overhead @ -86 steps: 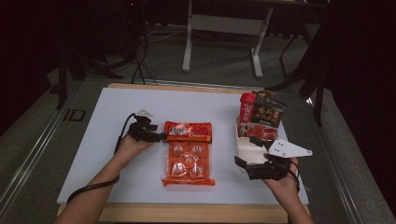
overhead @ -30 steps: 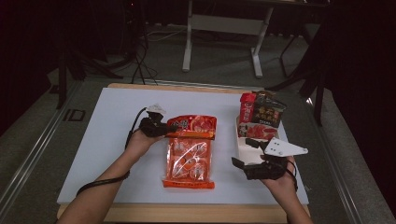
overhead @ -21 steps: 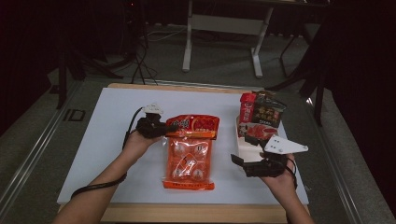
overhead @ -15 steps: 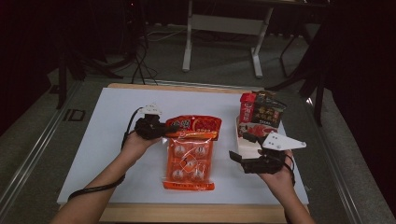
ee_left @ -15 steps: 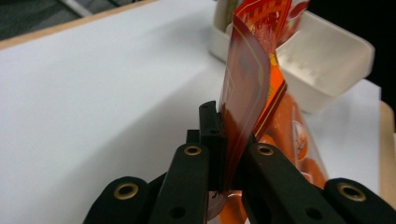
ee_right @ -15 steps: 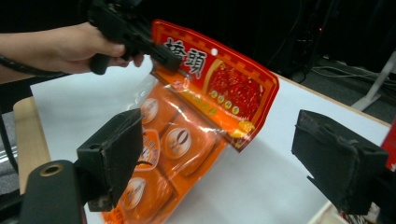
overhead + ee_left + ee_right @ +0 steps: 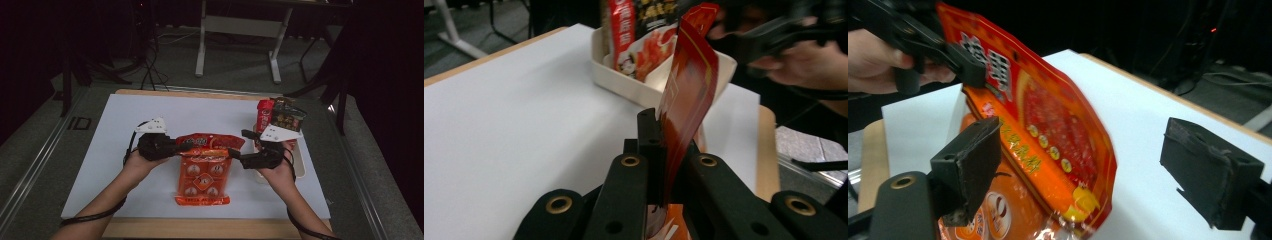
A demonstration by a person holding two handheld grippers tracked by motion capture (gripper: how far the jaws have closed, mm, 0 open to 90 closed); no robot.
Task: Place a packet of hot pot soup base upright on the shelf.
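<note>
Left tool [image 7: 175,146] clamped on top edge of glossy red-orange plastic snack pouch [image 7: 204,172], header lifted off white counter [image 7: 100,150]. Right tool [image 7: 236,155], jaws spread wide, straddles opposite corner, grip not yet made. Open counter beyond left tool; white tray [image 7: 624,82] of packets crowds behind right tool.

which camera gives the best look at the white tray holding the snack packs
The left gripper view: the white tray shows its near wall, rim and corner, with the snack packs standing inside. In the high view the tray is mostly hidden behind the right gripper and hand; just its right rim shows.
</note>
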